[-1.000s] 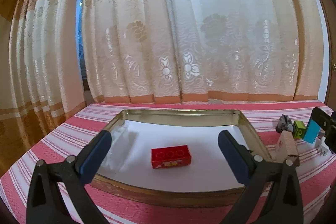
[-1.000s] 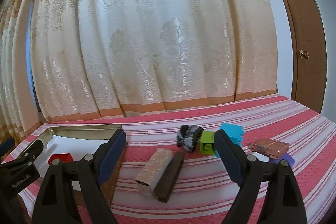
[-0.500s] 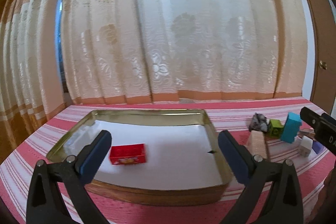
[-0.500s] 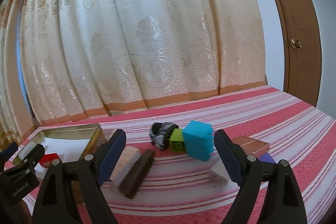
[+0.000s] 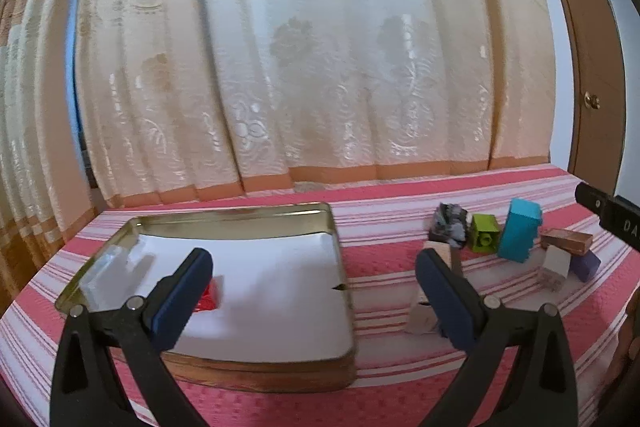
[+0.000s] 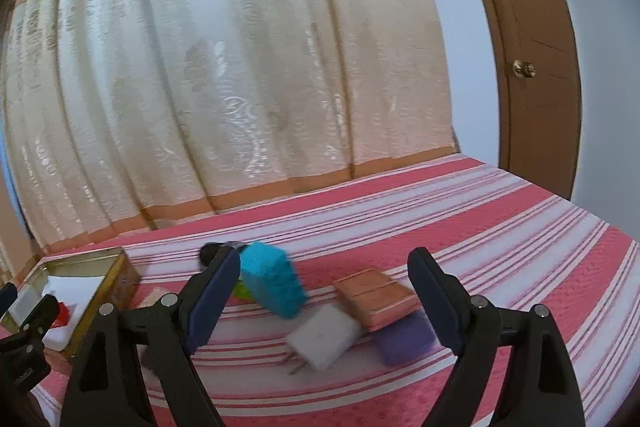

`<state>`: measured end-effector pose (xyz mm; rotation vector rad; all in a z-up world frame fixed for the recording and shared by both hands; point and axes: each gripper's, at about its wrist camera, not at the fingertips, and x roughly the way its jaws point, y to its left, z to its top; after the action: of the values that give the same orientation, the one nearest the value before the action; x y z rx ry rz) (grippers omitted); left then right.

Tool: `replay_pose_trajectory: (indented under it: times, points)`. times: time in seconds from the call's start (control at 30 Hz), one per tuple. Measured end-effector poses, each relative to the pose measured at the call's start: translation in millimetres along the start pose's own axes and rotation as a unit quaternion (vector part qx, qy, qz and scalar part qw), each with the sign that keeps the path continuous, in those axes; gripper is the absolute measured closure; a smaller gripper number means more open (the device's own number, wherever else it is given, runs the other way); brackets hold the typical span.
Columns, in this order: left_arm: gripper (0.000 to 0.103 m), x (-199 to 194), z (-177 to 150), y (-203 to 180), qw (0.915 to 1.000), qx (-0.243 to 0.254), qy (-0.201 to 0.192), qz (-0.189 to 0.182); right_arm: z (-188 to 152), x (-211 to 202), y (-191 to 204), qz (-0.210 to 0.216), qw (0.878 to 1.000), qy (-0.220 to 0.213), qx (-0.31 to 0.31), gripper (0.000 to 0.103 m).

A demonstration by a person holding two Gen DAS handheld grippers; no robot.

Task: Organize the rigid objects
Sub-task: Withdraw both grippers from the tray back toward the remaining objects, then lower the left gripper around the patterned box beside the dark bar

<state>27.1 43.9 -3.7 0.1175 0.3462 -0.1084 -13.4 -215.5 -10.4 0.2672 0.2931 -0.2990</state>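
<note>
A gold metal tray (image 5: pixel 335 251) with a white floor lies on the striped cloth; a small red box (image 5: pixel 209 294) sits in it, half hidden by my left gripper's finger. My left gripper (image 5: pixel 314 297) is open and empty over the tray's right edge. To the right lies a loose group: a teal block (image 6: pixel 272 279), green brick (image 5: pixel 485 233), dark crumpled lump (image 5: pixel 449 222), copper box (image 6: pixel 374 297), white plug-like block (image 6: pixel 324 335), purple block (image 6: pixel 406 337) and a tan bar (image 5: pixel 424 291). My right gripper (image 6: pixel 324 303) is open and empty, with the white block and copper box between its fingers' lines.
Patterned cream curtains (image 5: pixel 312 59) hang behind the table's far edge. A brown door (image 6: pixel 532 67) with a knob stands at the right. The tray (image 6: pixel 100 267) shows at the left of the right wrist view, with the left gripper's finger (image 6: pixel 34 319) over it.
Both grippers have swung to the right. The tray slid leftward in the left wrist view and the block group came nearer in the right wrist view. Jaw widths look unchanged.
</note>
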Motion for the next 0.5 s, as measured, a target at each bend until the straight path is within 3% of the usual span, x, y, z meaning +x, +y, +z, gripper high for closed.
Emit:
replay_pose_trajectory:
  times: [0.3, 0.5]
  points:
    - [0.000, 12.2, 4.7, -39.7, 0.9986, 0.050, 0.016, -0.001, 4.7, 3.8, -29.9, -0.004, 1.000, 0.012, -0.004, 0.015]
    - [0.000, 32.2, 6.0, -62.8, 0.9948, 0.086, 0.055, -0.001, 3.9, 12.5, -42.8, 0.003, 0.999, 0.040, 0.027, 0.015]
